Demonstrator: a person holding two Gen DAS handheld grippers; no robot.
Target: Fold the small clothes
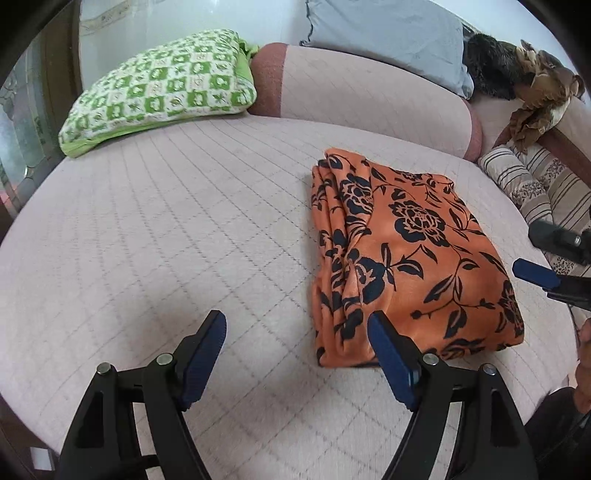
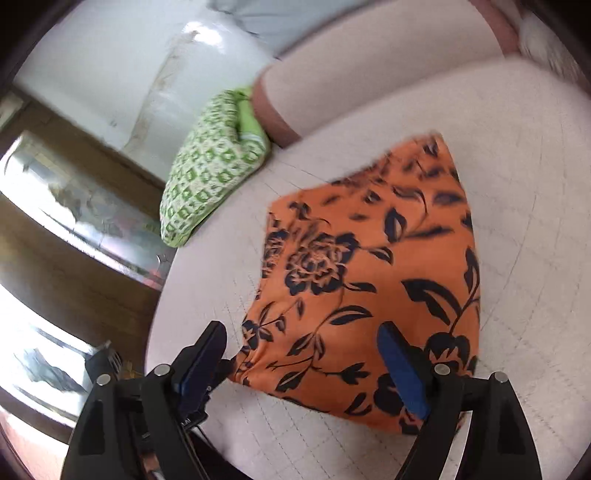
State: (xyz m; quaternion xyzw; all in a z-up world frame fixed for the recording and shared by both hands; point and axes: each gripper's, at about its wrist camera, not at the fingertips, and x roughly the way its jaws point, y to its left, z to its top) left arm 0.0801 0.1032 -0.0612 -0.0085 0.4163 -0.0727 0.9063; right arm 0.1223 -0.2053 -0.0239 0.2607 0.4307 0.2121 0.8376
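Observation:
An orange garment with a black flower print [image 1: 410,258] lies folded into a thick rectangle on the pink quilted bed [image 1: 166,229]. My left gripper [image 1: 295,328] is open and empty, low over the bed just left of the garment's near corner. My right gripper [image 2: 303,339] is open and empty above the garment's near edge [image 2: 369,280]. It also shows at the right edge of the left wrist view [image 1: 543,258], apart from the cloth.
A green and white checked pillow [image 1: 159,88] lies at the bed's far left. A pink bolster [image 1: 369,96], a grey-blue pillow [image 1: 391,33], a dark furry thing [image 1: 495,70] and a striped cushion [image 1: 532,181] line the back and right. A wooden and glass cabinet [image 2: 74,229] stands left of the bed.

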